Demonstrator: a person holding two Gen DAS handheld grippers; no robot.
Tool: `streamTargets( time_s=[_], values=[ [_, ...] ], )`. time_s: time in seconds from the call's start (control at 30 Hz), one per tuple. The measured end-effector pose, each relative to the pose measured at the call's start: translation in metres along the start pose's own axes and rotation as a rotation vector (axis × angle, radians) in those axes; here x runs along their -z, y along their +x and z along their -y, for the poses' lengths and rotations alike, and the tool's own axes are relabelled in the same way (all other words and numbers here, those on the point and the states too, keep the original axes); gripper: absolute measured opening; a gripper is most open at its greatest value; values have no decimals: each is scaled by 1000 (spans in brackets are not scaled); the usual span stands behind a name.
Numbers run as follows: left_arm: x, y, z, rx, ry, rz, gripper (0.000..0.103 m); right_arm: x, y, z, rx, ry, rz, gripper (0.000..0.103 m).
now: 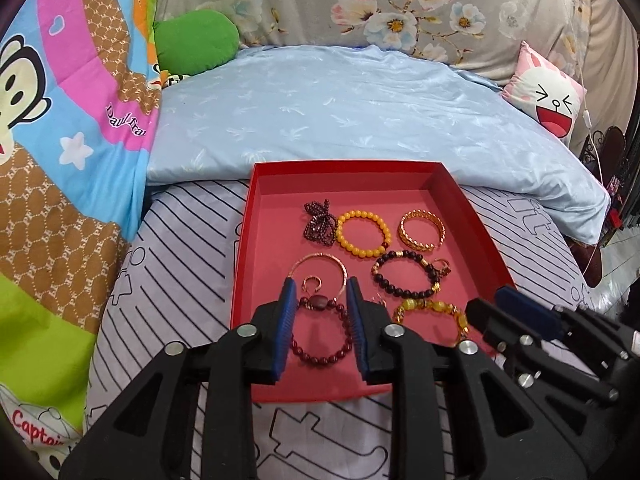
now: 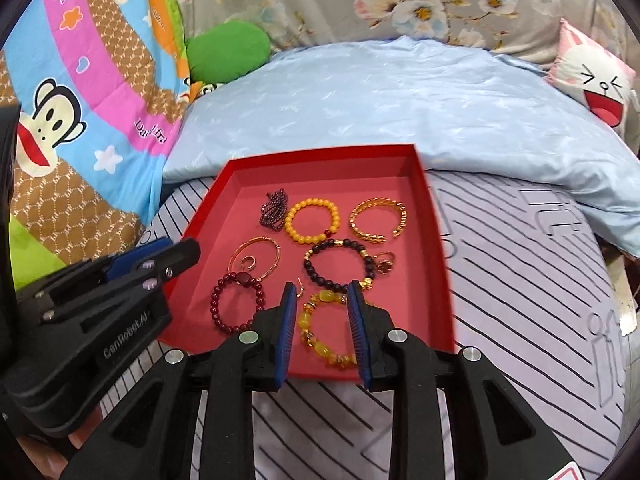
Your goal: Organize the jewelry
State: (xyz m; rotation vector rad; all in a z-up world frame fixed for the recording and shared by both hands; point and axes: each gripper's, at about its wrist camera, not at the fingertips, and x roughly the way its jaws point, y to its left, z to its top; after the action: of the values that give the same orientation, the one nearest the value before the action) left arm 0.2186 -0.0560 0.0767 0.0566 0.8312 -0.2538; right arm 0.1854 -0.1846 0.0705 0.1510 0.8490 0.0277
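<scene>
A red tray [image 1: 344,178] [image 2: 224,184] lies on the striped bed sheet and holds several bracelets. My left gripper [image 1: 321,290] is open above the near left of the tray, over a dark red bead bracelet [image 1: 320,358] [image 2: 236,304]; it also shows in the right wrist view [image 2: 176,256]. My right gripper [image 2: 322,292] is open over a yellow stone bracelet [image 2: 324,328] [image 1: 428,310]; it also shows in the left wrist view [image 1: 492,306]. Further back lie a thin gold bangle [image 1: 324,260], a black bead bracelet [image 1: 404,276], a yellow bead bracelet [image 1: 362,234], a gold cuff [image 1: 422,228] and a dark bead coil [image 1: 318,222].
A light blue folded quilt [image 1: 340,108] lies just behind the tray. A cartoon monkey blanket [image 1: 60,140] rises at the left, with a green cushion [image 1: 196,40] behind. A pink rabbit pillow [image 1: 548,96] sits at the far right. Striped sheet [image 2: 520,300] surrounds the tray.
</scene>
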Motion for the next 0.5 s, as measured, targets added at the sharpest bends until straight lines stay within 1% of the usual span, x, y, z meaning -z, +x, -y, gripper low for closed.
streamTargets(
  time_s=[0.13, 0.17, 0.27, 0.33, 0.37, 0.5],
  values=[
    [13, -11, 8, -12, 20, 0, 30, 8, -12, 1, 18, 1, 7, 27],
    [16, -13, 9, -12, 19, -3, 33, 10, -14, 1, 19, 3, 6, 28],
    [23, -17, 11, -11, 20, -9, 37, 17, -18, 1, 33, 5, 6, 35],
    [27, -19, 12, -19, 21, -9, 43, 21, -20, 1, 41, 9, 5, 39],
    [29, -20, 13, -28, 22, -8, 44, 23, -21, 2, 46, 11, 5, 40],
    [37, -22, 12, -42, 8, -12, 49, 29, -23, 5, 55, 24, 0, 48]
  ],
)
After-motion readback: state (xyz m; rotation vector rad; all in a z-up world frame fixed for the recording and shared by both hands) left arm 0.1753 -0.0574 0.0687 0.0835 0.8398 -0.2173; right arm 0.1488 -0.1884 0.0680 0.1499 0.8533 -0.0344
